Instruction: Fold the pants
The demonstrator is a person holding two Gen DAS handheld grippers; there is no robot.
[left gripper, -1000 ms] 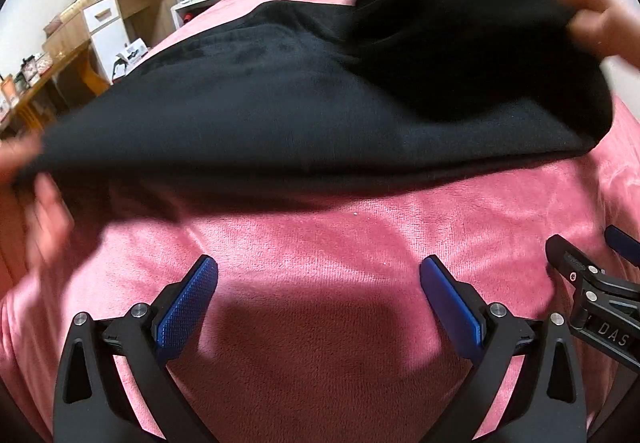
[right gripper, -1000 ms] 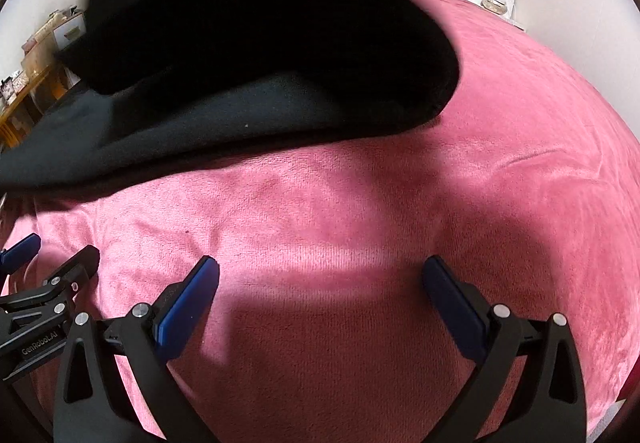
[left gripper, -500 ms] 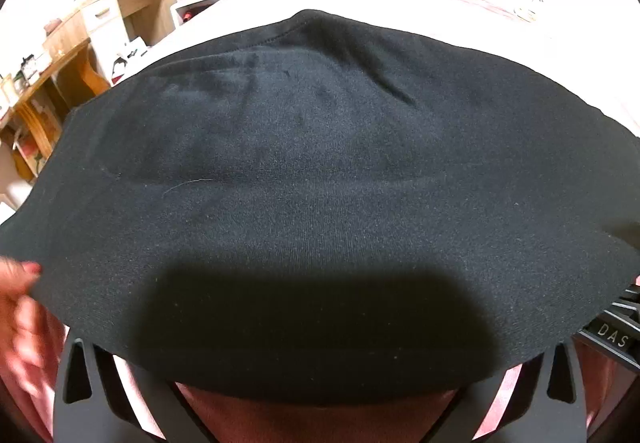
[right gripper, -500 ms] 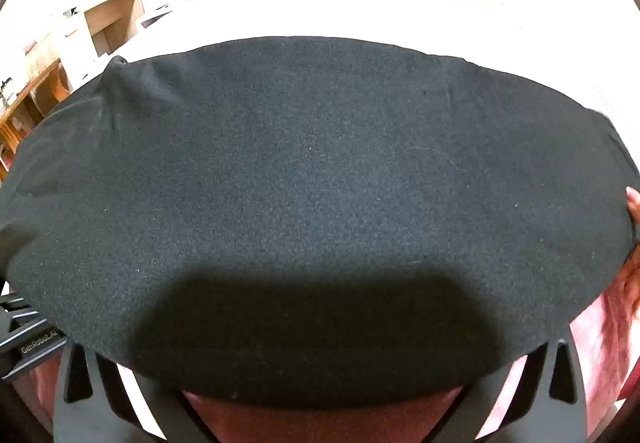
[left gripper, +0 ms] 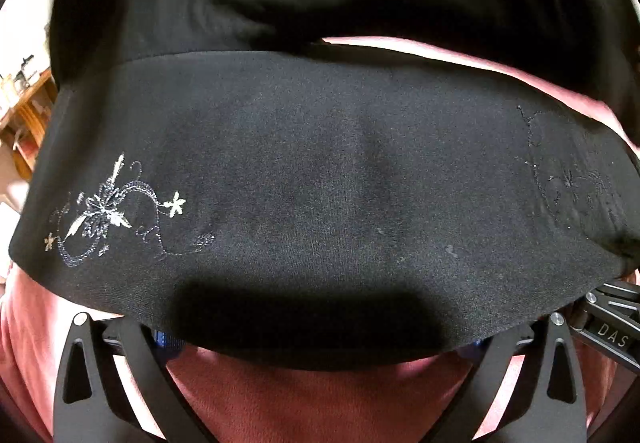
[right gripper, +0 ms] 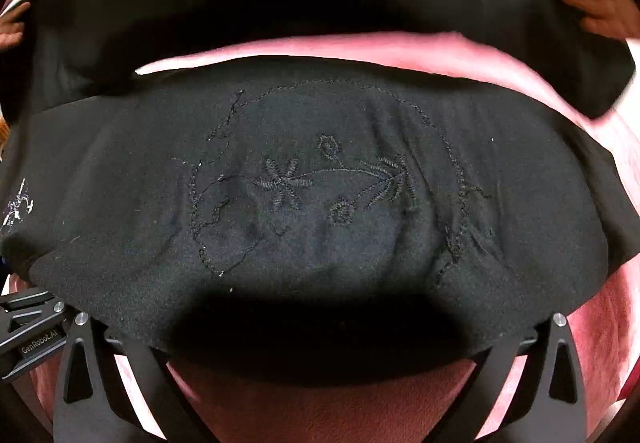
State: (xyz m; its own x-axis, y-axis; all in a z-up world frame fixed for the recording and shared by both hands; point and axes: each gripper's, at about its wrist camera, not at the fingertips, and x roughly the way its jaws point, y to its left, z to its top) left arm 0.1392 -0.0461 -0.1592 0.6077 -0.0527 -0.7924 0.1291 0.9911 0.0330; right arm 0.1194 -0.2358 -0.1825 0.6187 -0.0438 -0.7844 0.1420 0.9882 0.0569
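Observation:
Black pants [left gripper: 320, 179] with silver flower embroidery [left gripper: 108, 207] lie draped over both grippers on a pink bed. In the right wrist view the pants [right gripper: 320, 203] show dark stitched flowers [right gripper: 332, 183]. Bare hands [right gripper: 600, 3] hold the far part of the cloth up above the bed. My left gripper [left gripper: 320, 339] and right gripper [right gripper: 320, 347] lie side by side under the near hem. The cloth hides their fingertips; the finger bases stand wide apart, so both are open and empty.
The pink bed cover [left gripper: 320, 403] shows below the hem and beyond the pants [right gripper: 360, 47]. Wooden furniture [left gripper: 24, 103] stands at the far left. The right gripper's body [left gripper: 612, 331] lies beside the left one.
The pants were lifted by bare hands, then spread over both grippers. Now the embroidered end lies on them and the far part is raised, hiding the room.

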